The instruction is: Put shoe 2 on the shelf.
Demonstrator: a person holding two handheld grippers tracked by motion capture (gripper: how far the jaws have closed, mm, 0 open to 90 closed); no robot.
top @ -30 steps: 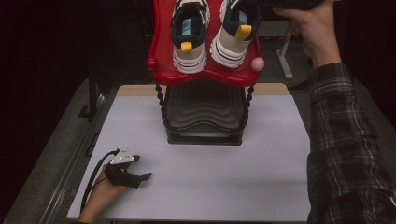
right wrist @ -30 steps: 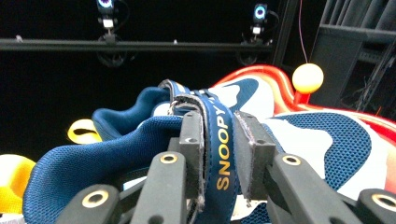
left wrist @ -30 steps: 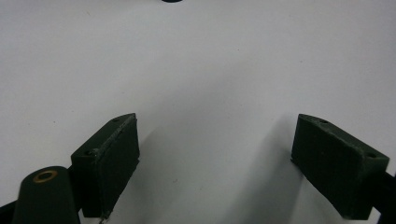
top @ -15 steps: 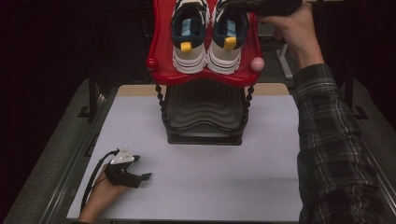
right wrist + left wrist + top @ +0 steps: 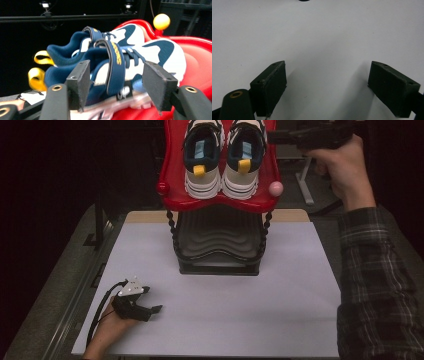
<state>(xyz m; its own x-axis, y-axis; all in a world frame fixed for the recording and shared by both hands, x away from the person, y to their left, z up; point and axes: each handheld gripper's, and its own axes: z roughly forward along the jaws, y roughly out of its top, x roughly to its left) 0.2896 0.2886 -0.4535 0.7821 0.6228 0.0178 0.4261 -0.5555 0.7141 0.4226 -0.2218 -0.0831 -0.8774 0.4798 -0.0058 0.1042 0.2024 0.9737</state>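
Two white and navy shoes with yellow heel tabs stand side by side on the red top tray (image 5: 220, 202) of a shoe rack: the left shoe (image 5: 201, 160) and the right shoe (image 5: 245, 157). My right gripper (image 5: 274, 138) is held level just right of the right shoe, pointing at it. In the right gripper view the nearer shoe (image 5: 112, 65) lies ahead between the jaws of the right gripper (image 5: 116, 75), which have just been opening and do not press on it. My left gripper (image 5: 132, 302) rests low on the white table, and in its own view the left gripper (image 5: 327, 75) is open over bare surface.
The rack has a black ribbed lower tray (image 5: 217, 245) and beaded black posts, and stands mid-table toward the far side. A red knob (image 5: 162, 188) and a pink knob (image 5: 276, 188) sit at the tray's front corners. The white tabletop (image 5: 280, 310) has dark surroundings.
The right shoe, tilted a second ago, now stands straight beside the left one. The right gripper let it go, opened and drew back to the right. The left gripper stayed put.
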